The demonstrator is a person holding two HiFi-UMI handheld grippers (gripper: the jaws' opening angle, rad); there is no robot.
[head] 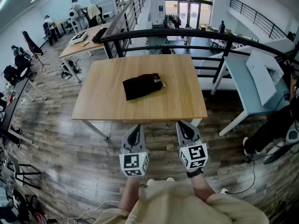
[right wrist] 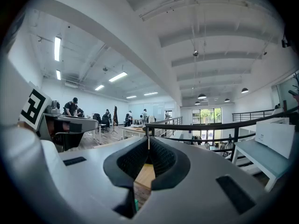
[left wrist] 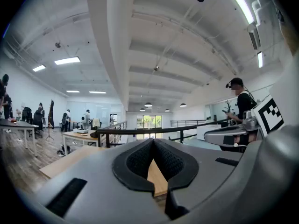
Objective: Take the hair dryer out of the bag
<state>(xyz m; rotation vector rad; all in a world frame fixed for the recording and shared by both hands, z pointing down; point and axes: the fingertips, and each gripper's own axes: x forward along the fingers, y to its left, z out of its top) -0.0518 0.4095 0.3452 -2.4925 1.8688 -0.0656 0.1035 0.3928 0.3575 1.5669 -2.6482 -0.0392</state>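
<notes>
A black drawstring bag (head: 142, 86) lies on the wooden table (head: 107, 107), a little above its middle, with a pale cord end at its right side. The hair dryer itself does not show. My left gripper (head: 136, 129) and right gripper (head: 184, 124) are held side by side just short of the table's near edge, pointing level toward it. Both are shut with nothing between the jaws. In the left gripper view the left gripper (left wrist: 153, 143) has its tips met, and in the right gripper view the right gripper (right wrist: 148, 140) looks the same. The bag appears in neither gripper view.
A black railing (head: 196, 35) runs behind the table. A pale blue desk (head: 243, 78) with a white box stands to the right. More desks (head: 84, 42) and several people are at the far left. Cables lie on the wood floor (head: 261, 171) at the right.
</notes>
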